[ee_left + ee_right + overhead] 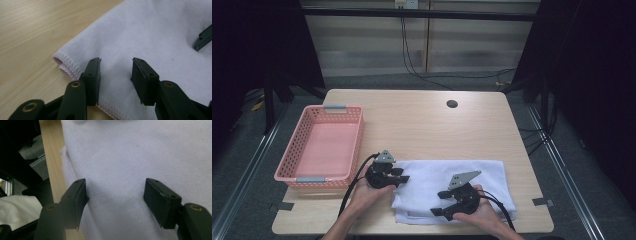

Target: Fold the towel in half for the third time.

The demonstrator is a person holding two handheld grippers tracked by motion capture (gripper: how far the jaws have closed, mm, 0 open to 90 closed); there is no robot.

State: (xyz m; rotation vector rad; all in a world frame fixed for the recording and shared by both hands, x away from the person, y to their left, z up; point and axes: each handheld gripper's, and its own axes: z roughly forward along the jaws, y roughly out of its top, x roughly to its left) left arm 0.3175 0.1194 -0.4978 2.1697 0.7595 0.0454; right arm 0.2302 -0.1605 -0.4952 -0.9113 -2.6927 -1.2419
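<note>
A white folded towel [472, 172] lies on the near right part of the wooden table [422, 125]. My left gripper [403, 175] hovers at the towel's left edge, open, its jaws apart over the hemmed corner of the towel [155, 37]. My right gripper [439, 202] sits over the towel's near left part, open, jaws wide above the cloth [130, 157]. In the left gripper view [116, 75] one pad [143, 77] rests above the fabric, and a tip of the other gripper [203, 38] shows at the right. In the right gripper view [116, 200] nothing is between the jaws.
A pink perforated basket [323, 145] with grey handles stands at the table's left, nothing inside it. A round cable hole [452, 104] marks the far middle of the table. Cables hang at the back. The table's near edge [53, 170] lies close beside the towel.
</note>
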